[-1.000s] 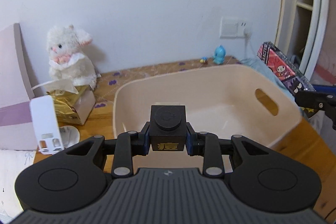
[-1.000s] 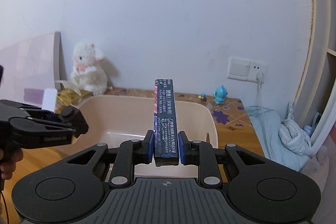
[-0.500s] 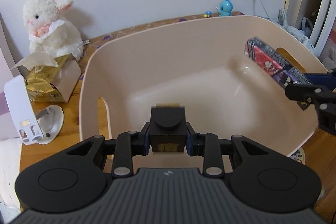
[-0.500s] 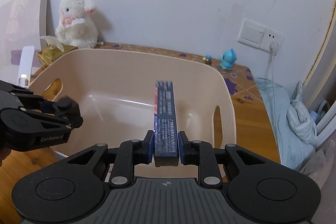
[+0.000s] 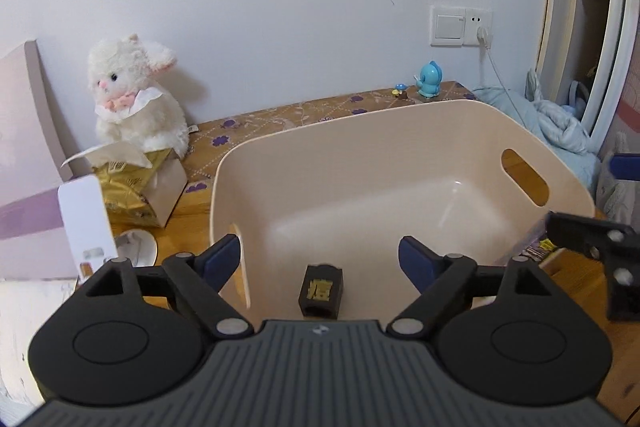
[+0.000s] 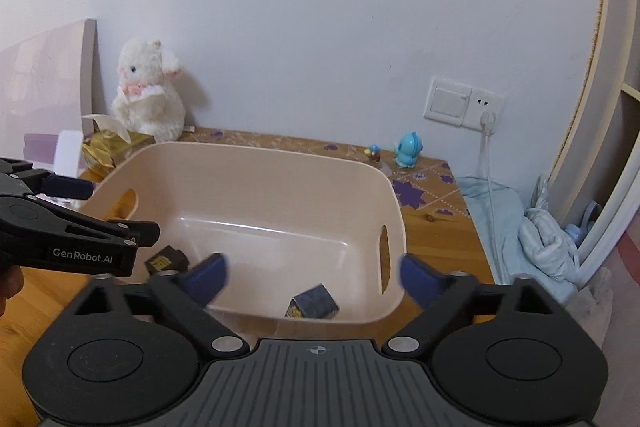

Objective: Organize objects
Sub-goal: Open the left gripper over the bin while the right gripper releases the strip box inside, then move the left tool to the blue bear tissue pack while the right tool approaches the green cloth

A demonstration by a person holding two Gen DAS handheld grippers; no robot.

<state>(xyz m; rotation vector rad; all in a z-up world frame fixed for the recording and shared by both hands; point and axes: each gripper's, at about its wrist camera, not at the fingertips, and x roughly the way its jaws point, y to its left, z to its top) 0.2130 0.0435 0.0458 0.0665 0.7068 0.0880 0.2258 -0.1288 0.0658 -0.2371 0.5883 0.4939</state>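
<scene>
Taking the beige plastic storage bin with cut-out handles (image 5: 400,163) as the landmark and reading from its left side across, a white plush rabbit (image 5: 134,99) sits well behind its left rear corner against the wall, with a gold tissue box (image 5: 136,183) just in front of the rabbit and a white plastic stand (image 5: 86,219) nearer the camera, all outside the bin on the wooden tabletop (image 6: 436,227). The left gripper (image 5: 320,259) hangs over the bin's near left part, its jaws opening and already spread wide, touching nothing; the small black cube with a gold character on its face (image 5: 321,291) sits free between and below the blue pads, inside the bin, though whether it has settled on the floor cannot be told. Further right, the right gripper (image 6: 314,275) is likewise over the bin's near right part, jaws opening wide with nothing pressed between them, and the dark printed cardboard box (image 6: 314,303) lies tilted inside the bin below it, near the right wall. A small blue bird figurine (image 6: 406,151) stands behind the bin's right rear corner. Both items look released, so the step is done well by letting the jaws finish spreading, then lifting each gripper straight up and clear of the rim before swinging away, so no pad catches an item or tips the light bin.
</scene>
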